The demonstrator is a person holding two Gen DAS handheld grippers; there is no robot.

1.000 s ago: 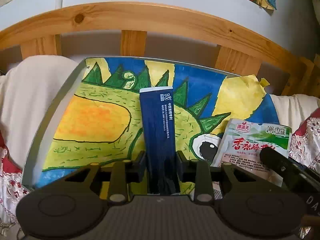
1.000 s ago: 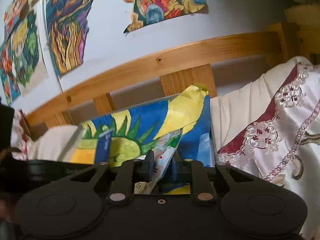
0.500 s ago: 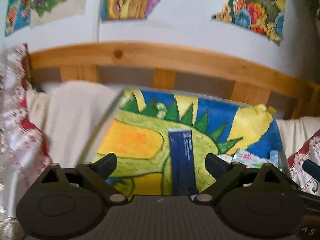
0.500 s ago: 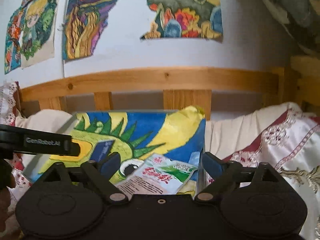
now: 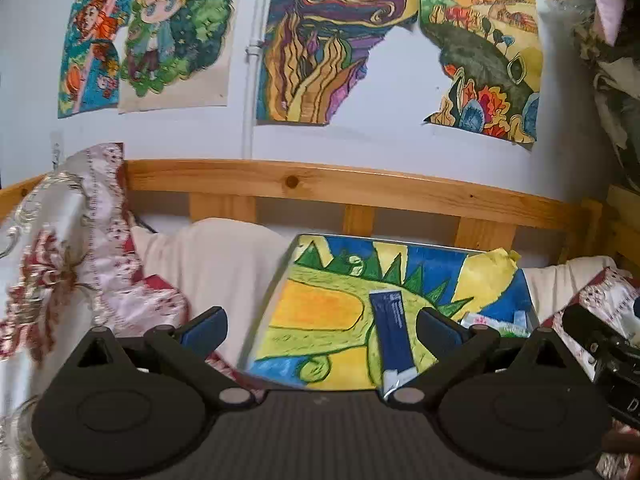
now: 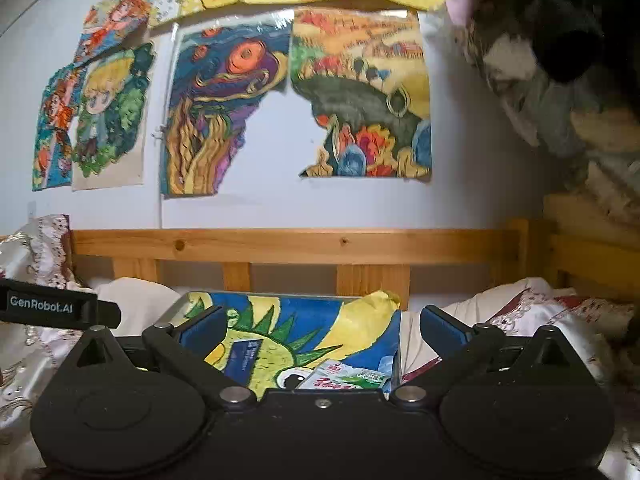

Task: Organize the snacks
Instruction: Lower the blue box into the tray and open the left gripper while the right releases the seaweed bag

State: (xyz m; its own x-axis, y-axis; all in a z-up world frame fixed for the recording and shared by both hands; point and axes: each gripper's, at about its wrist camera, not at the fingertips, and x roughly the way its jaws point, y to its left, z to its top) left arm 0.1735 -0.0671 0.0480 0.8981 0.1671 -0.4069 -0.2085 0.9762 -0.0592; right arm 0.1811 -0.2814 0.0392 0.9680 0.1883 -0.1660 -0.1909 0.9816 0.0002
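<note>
While both sets of fingers have just been opening and now stand spread wide with nothing between them, the left gripper [image 5: 320,328] and right gripper [image 6: 320,328] face a tray [image 5: 276,300] lined with a dinosaur painting on the bed. On that tray the dark blue snack packet [image 5: 394,332] lies flat near the middle, and the white and green snack packet [image 6: 348,378] lies by the right wall. Behind runs a wooden bed rail [image 5: 360,186].
</note>
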